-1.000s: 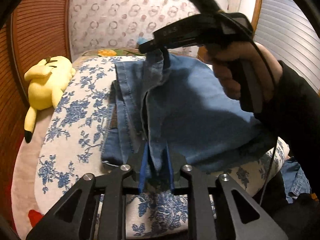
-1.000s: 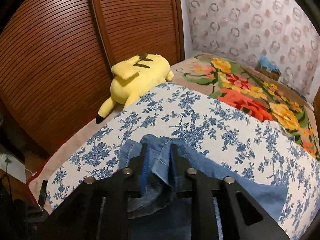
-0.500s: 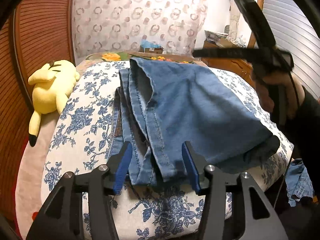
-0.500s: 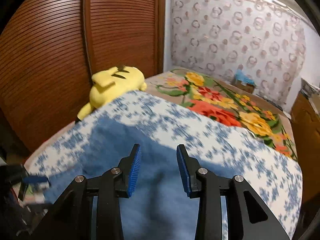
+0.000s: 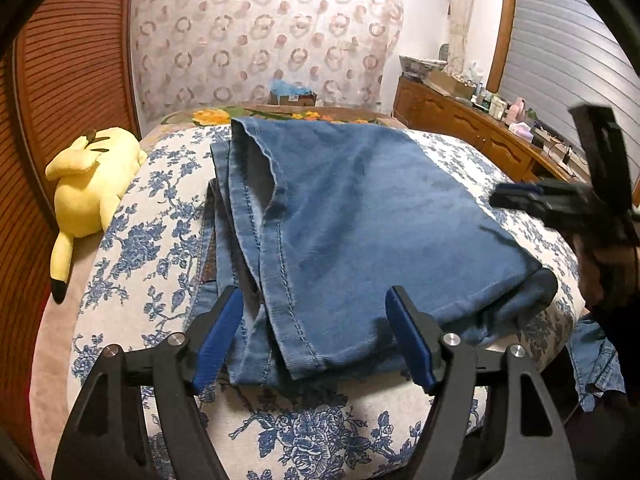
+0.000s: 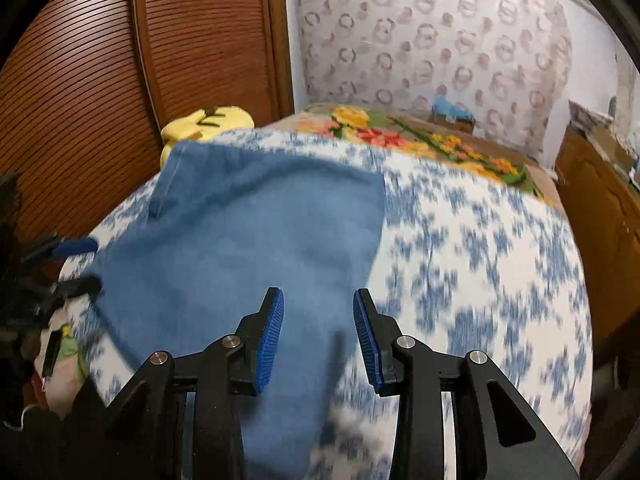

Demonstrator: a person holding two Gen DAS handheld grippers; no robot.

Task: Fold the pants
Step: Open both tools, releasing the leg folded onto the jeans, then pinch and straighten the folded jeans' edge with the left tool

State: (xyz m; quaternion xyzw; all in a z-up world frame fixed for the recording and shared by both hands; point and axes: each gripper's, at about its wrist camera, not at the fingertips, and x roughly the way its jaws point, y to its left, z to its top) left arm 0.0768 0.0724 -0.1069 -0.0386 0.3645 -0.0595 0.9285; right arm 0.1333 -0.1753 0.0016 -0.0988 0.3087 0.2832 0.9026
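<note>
Right, the blue denim pants (image 5: pixel 360 220) lie folded flat on the white quilt with blue flower print (image 5: pixel 132 240), layers stacked, hems and stitched seams showing along the pants' edge that faces the yellow plush toy (image 5: pixel 86 184). One pants corner overhangs the quilt's edge on the side away from the plush. The plush lies off that hem edge, on the quilt's margin against the brown louvered wooden door (image 5: pixel 72 60).

Left gripper (image 5: pixel 316 332): black frame, blue pads, fingers spread wide, hovering at the near end of the pants. Nothing between the pads; the denim lies below them.

Right gripper (image 6: pixel 318 338): same build, fingers apart, holding nothing, above the pants' side edge where denim meets quilt. Its view is motion-blurred. From the left wrist view it shows as a dark blur (image 5: pixel 560 204) off the pants' side opposite the plush.

Beyond the pants' far end: a bedspread with orange and yellow flowers (image 6: pixel 420 140), then a curtain patterned with pink rings (image 5: pixel 260 40). A wooden dresser (image 5: pixel 472 136) with clutter on top stands off the pants' side away from the plush. More blue fabric (image 5: pixel 596 360) hangs below the quilt's edge on that side.
</note>
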